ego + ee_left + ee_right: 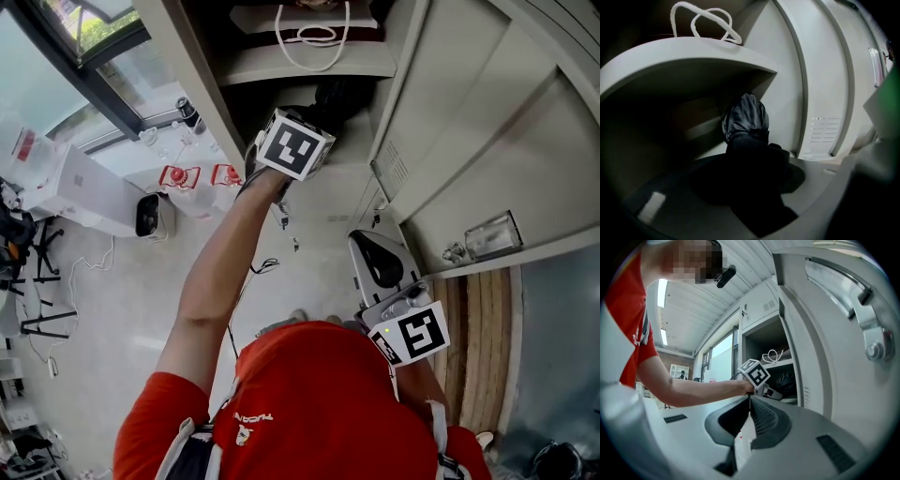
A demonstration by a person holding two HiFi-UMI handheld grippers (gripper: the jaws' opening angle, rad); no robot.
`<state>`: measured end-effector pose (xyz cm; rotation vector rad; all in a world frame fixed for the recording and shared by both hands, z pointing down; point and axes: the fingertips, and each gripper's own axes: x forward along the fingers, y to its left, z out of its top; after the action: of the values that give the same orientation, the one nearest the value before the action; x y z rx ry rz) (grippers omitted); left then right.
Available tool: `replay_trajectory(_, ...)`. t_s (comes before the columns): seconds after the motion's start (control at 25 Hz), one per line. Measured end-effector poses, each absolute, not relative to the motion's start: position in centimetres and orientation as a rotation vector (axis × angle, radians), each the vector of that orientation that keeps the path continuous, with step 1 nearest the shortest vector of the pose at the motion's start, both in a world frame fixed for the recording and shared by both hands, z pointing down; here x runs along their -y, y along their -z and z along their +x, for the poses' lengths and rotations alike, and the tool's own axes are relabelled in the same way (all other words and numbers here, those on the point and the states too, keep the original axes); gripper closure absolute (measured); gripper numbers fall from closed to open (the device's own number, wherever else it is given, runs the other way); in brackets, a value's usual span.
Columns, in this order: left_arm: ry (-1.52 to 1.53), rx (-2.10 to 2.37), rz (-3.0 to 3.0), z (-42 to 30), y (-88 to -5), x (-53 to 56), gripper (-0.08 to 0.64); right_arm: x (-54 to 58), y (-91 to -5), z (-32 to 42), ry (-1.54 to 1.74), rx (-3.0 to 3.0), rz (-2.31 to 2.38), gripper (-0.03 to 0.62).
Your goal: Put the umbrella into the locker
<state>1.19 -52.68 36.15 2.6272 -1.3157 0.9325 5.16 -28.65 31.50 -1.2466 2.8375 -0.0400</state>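
Red-shirted shoulders fill the foreground of the head view, and both arms reach out from them toward the open locker [389, 89]. The right gripper [750, 398] hangs low and close to the person's body. Its jaws are pressed together with nothing between them, and it is well apart from the work.

The left gripper [751, 161] is stretched into the lower compartment, under the shelf [693, 61], on which a loop of white cord [705, 21] rests. Its own view is very dark, but the black folded umbrella [746, 117] runs straight out from between its jaws, so I judge it to be clamped on the umbrella. The far, bunched end of the umbrella is up against the back of the compartment, just below the shelf. The umbrella is already inside the locker, but it is carried rather than set down.

The release looks like the risky part. If the jaws let go while the umbrella leans on the back wall and isn't resting on the compartment floor, it could slide or tip forward and drop out of the opening. Lifting on the way out could knock the gripper against the underside of the shelf. Loose fabric could also snag on a jaw and drag the umbrella back out. The door [487, 131] stands wide open and is no obstacle.
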Motion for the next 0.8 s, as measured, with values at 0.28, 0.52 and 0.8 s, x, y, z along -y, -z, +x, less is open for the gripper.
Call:
replay_trajectory(0.28, -1.081, 1.292, 2.615, 1.7, -37.5, 54.6, 0.347, 28.8, -31.8, 5.7, 0.058, -2.837, -1.259, 0.588)
replay_trajectory(0.52, -1.139, 1.267, 2.603, 1.8, -38.1, 56.2, 0.347, 28.3, -32.1, 4.6, 0.068, -2.868, -1.215, 0.588)
replay_trajectory(0.8, -1.225, 1.262, 2.598, 1.8, -39.2, 58.3, 0.347, 28.1, -32.6, 4.2, 0.085, -2.886, -1.206, 0.588)
